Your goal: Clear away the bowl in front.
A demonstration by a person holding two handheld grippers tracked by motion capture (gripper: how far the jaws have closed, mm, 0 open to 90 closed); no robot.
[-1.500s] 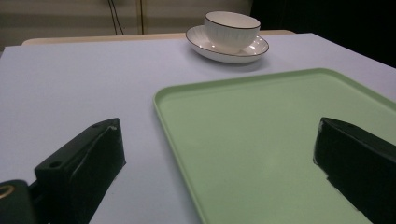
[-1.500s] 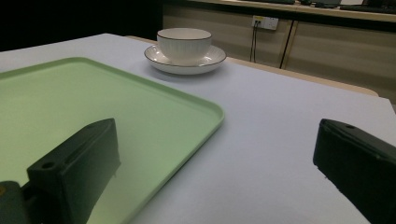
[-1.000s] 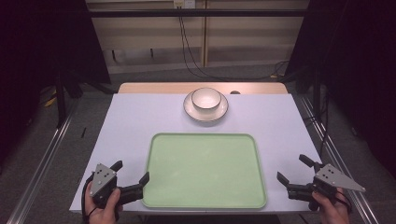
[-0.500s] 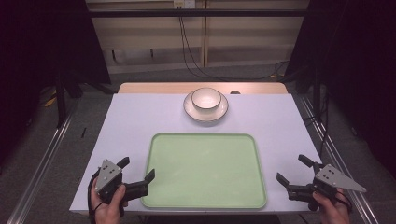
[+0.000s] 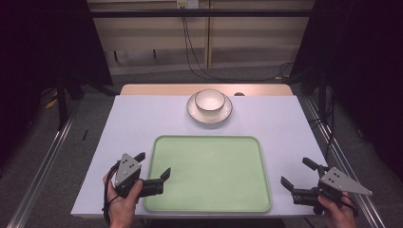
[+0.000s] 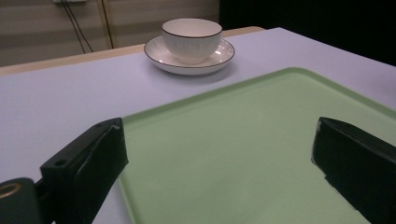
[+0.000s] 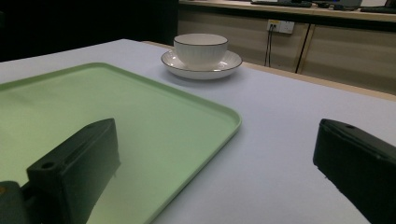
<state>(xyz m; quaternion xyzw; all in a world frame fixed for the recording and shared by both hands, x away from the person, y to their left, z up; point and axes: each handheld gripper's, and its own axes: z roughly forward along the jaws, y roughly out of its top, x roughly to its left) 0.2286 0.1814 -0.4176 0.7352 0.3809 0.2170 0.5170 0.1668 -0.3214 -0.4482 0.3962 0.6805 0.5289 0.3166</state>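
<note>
A pale green tray lies empty at the front middle of the white table. Behind it a white bowl sits on a white plate. My left gripper is open at the tray's left edge, one jaw over the rim, and holds nothing. My right gripper is open just off the tray's right edge, over bare table. In the left gripper view the open left gripper frames the tray with the bowl beyond. In the right gripper view the right gripper spans the tray's corner, with the bowl beyond.
The table's wooden far edge lies behind the plate. Cables hang down a panelled wall at the back. Metal rails run along the floor on both sides, next to dark curtains. A hand grips each tool at the front edge.
My left gripper has moved right and a little forward, so that one jaw now reaches over the tray's left rim. The right gripper has stayed in place.
</note>
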